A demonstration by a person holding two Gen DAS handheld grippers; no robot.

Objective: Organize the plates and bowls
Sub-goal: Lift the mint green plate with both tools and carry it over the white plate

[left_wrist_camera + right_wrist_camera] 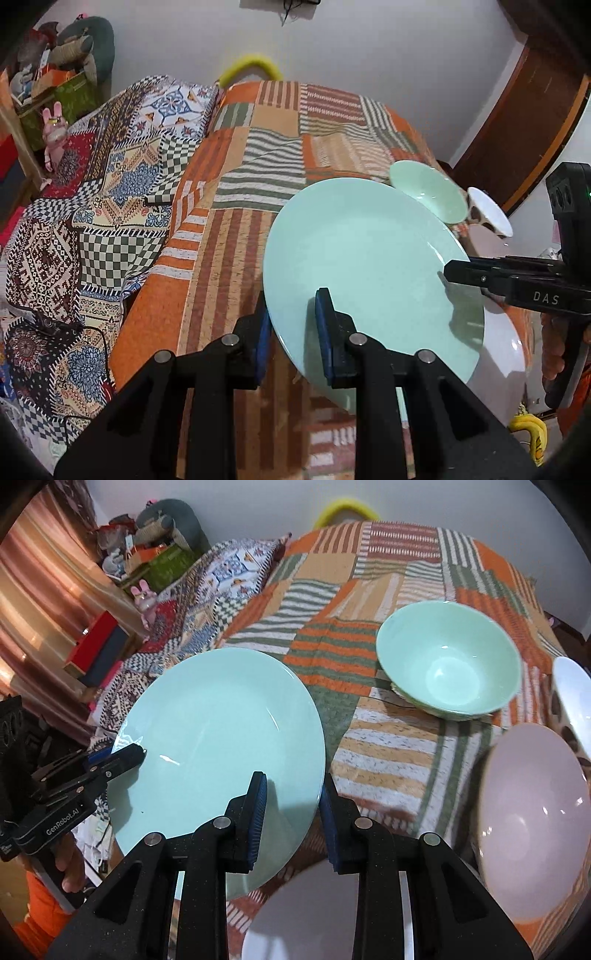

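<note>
I have both grippers pinched on the same mint-green plate, one on each side of its rim: my right gripper has its jaws narrow with the plate's near right edge between the blue pads, and my left gripper clamps the opposite edge the same way, one pad on top and one under. In the right wrist view the left gripper's fingertips reach in from the left onto the plate's far rim, so the plate spans between my hands, lifted clear of the orange patchwork cloth and tilted. Below my right jaws lies a white plate, the likely stack target, nearer the right hand. Further out sit a green bowl and a pale pink bowl, apart from each other. The held plate is round, glossy, shallow, uniformly pale green and empty.
</note>
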